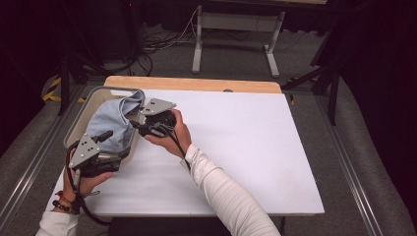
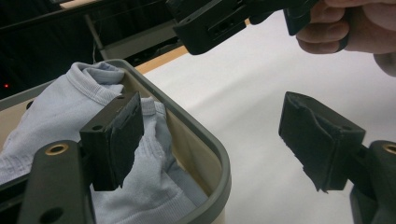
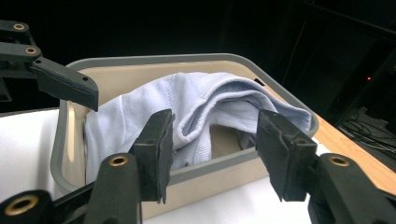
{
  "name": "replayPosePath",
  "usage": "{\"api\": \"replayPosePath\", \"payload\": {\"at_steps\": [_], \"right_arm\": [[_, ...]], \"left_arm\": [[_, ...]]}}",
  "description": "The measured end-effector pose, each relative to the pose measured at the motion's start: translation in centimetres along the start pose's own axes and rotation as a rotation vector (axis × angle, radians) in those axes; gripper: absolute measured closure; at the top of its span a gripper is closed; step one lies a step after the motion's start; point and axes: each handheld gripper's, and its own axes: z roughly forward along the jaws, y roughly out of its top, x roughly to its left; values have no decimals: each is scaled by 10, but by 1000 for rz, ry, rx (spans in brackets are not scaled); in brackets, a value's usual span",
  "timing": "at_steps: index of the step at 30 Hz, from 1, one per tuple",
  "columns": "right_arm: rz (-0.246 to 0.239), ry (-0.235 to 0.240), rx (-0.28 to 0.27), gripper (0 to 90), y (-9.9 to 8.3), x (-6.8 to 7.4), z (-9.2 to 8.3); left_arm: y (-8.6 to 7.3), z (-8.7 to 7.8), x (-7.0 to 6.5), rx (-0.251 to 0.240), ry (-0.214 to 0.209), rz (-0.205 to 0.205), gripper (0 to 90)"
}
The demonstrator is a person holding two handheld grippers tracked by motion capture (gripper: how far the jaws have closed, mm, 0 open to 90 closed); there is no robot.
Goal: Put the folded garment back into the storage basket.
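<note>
We see the pale blue garment lying in the grey-rimmed bin at the table's left edge; our left gripper and right gripper both stand released, gripping nothing

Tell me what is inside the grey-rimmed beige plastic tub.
The grey-rimmed beige plastic tub holds a crumpled pale blue knit garment, part of it draped over the rim. A patch of beige inner wall shows beneath one fold. Whatever lies under the cloth is covered.
</note>
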Motion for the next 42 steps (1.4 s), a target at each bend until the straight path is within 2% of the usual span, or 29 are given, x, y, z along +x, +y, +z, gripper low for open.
{"api": "replayPosePath", "payload": {"at_steps": [10, 16, 26, 32, 38, 42], "right_arm": [[0, -22, -7, 382, -1, -4, -15], [-40, -50, -5, 321, -1, -2, -24], [-23, -87, -15, 236, -6, -10, -41], [-3, -118, 11, 178, -13, -16, -49], [-23, -160, 35, 159, -17, -24, -61], [-33, -184, 43, 159, -20, -29, -71]], "left_arm": [[1, 2, -4, 0, -11, 8, 219], [2, 3, -6, 1, -20, 10, 212], [2, 6, -10, 8, -31, 15, 190], [3, 8, -12, 10, -39, 17, 170], [3, 14, -17, 5, -67, 12, 141], [4, 17, -22, 8, -72, 30, 115]]}}
